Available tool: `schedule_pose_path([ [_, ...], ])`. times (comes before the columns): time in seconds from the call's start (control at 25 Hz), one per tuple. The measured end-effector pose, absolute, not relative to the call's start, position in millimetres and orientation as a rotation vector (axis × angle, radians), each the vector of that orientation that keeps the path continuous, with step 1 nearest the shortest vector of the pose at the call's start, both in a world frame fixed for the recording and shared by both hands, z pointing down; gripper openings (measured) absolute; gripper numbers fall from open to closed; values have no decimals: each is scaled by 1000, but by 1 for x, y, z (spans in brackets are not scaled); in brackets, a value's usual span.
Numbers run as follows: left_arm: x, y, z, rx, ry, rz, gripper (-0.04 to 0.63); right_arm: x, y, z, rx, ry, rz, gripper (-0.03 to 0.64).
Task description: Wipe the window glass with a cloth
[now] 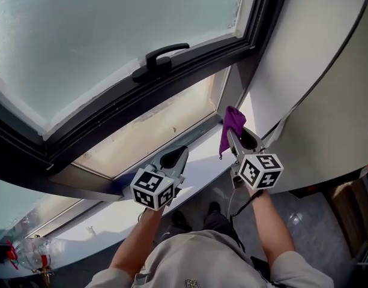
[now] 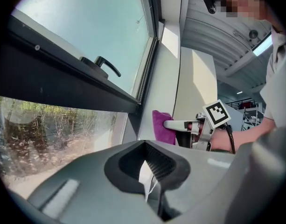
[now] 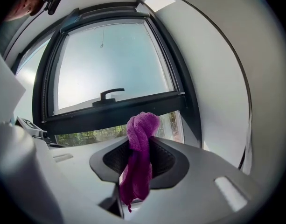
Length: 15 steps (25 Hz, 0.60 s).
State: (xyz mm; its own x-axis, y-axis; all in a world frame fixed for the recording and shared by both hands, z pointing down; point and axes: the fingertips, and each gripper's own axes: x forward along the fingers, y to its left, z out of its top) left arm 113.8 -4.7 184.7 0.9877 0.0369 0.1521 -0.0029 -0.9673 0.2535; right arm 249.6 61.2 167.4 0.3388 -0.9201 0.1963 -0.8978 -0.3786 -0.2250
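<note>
The purple cloth (image 1: 233,123) is clamped between the fingers of the right gripper (image 1: 236,138), bunched above them with a tail hanging below. It is held up near the lower right corner of the window frame (image 1: 190,71), well below the large window glass (image 1: 111,35); whether it touches the frame cannot be told. The fingers of the left gripper (image 1: 175,157) are closed together with nothing between them, and it is pointed towards the clear lower pane (image 1: 153,131). A black handle (image 1: 161,57) is seen on the frame's bottom rail
</note>
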Motion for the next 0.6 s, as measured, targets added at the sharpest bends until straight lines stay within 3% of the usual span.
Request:
schedule_pose_path([
  [0.6,215,-22,204,2865,-318,334,3,462,-19,239,-2525,1568,-590,120],
])
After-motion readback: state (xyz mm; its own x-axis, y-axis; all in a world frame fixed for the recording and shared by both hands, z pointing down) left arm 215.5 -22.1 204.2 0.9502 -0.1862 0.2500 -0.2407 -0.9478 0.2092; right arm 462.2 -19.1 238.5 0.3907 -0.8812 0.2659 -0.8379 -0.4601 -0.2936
